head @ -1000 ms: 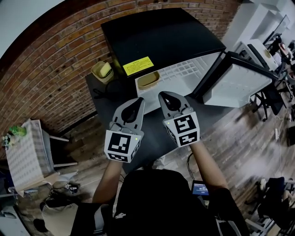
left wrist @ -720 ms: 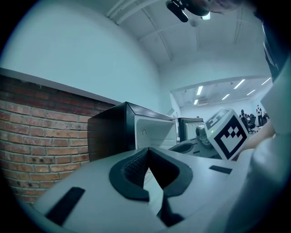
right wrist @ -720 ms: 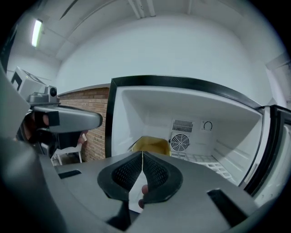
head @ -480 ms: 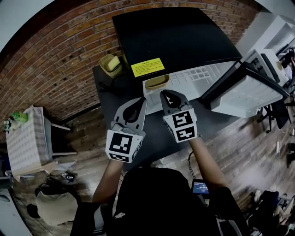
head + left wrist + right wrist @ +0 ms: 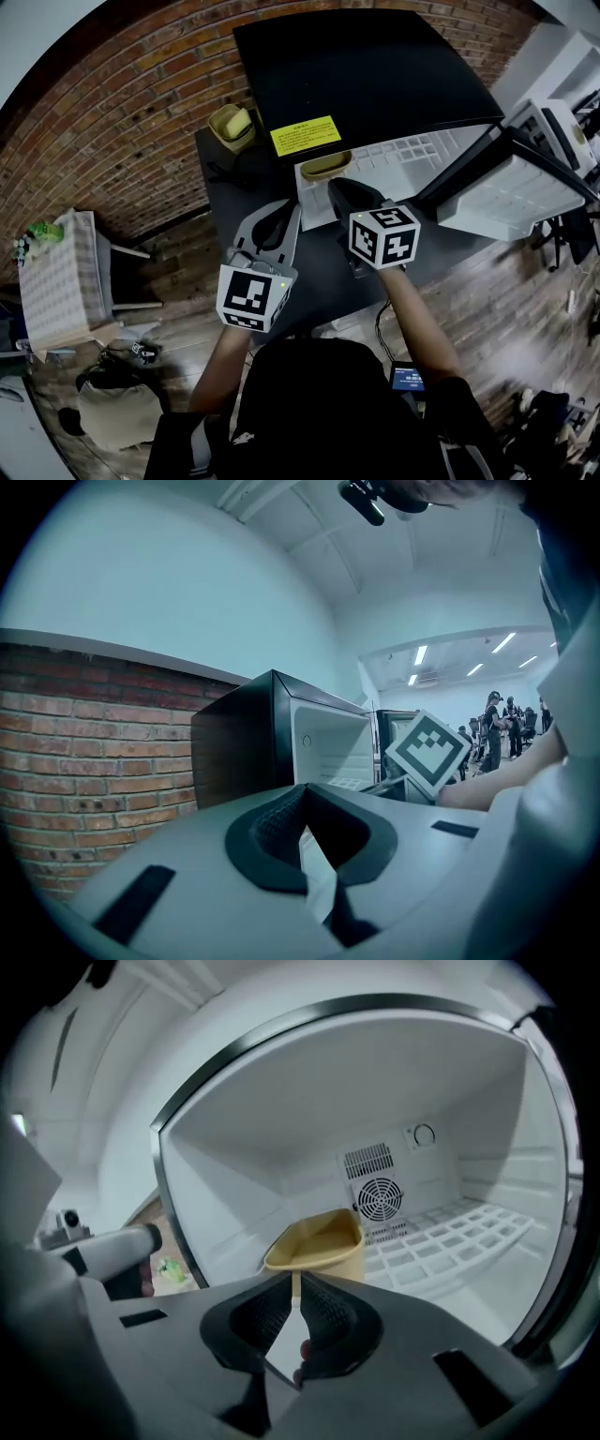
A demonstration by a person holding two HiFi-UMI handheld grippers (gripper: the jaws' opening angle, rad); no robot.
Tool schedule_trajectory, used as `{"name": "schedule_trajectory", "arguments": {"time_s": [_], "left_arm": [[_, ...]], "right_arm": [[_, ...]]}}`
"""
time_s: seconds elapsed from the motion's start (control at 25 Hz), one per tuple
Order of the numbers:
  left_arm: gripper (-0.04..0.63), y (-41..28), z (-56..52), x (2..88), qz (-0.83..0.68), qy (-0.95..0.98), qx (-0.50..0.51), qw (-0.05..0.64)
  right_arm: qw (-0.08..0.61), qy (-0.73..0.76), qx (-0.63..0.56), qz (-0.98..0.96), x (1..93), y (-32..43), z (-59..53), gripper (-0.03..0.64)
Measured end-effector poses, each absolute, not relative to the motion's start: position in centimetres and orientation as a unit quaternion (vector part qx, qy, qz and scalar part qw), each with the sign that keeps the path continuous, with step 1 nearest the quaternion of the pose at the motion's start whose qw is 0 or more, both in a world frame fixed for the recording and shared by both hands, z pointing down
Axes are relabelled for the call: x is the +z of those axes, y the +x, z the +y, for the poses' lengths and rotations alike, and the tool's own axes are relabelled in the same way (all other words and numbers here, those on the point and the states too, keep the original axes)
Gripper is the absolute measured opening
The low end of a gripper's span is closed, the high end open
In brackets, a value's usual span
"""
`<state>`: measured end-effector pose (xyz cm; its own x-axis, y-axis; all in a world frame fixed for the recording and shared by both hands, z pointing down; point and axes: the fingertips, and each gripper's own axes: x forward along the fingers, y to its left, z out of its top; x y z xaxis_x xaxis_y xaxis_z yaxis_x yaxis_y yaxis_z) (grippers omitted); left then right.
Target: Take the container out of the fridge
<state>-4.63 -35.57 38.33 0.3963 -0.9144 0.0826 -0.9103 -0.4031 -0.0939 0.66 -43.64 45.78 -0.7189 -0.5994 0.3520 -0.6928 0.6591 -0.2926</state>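
The person is holding both grippers in front of the black fridge [image 5: 356, 66]. The right gripper [image 5: 339, 190] is pointing into the fridge's white inside, its jaws sitting almost together with only a thin slit between the tips and nothing held. The yellow container [image 5: 319, 1241] is standing on the wire shelf [image 5: 450, 1232] at the front left of the fridge, just ahead of that gripper and apart from it. The left gripper [image 5: 284, 211] is hanging outside the fridge, jaws closed and empty. The fridge door [image 5: 511, 187] is standing open at the fridge's right.
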Motion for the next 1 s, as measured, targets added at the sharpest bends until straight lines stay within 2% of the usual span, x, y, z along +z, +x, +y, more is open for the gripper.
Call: {"name": "schedule_trajectory", "arguments": {"time_s": [0.16, 0.36, 0.48, 0.72, 1.0], "left_arm": [[0.014, -4.7, -35.3, 38.7, 0.545, -0.835, -0.067, 0.016], [0.014, -4.8, -35.2, 38.7, 0.543, -0.836, -0.075, 0.019], [0.014, -4.8, -35.3, 38.6, 0.543, -0.836, -0.074, 0.020], [0.014, -5.1, -35.5, 38.7, 0.545, -0.835, -0.072, 0.017], [0.014, -5.5, -35.8, 38.7, 0.548, -0.833, -0.072, 0.018]], "right_arm": [[0.054, 0.339, 0.305, -0.888, 46.0, 0.7, -44.4, 0.043], [0.034, 0.329, 0.338, -0.881, 46.0, 0.6, -44.8, 0.059], [0.009, 0.311, 0.400, -0.862, 46.5, 0.5, -44.9, 0.087], [-0.061, 0.276, 0.514, -0.810, 46.8, 0.6, -45.7, 0.091], [-0.082, 0.265, 0.574, -0.771, 47.0, 0.7, -46.0, 0.094]]}}
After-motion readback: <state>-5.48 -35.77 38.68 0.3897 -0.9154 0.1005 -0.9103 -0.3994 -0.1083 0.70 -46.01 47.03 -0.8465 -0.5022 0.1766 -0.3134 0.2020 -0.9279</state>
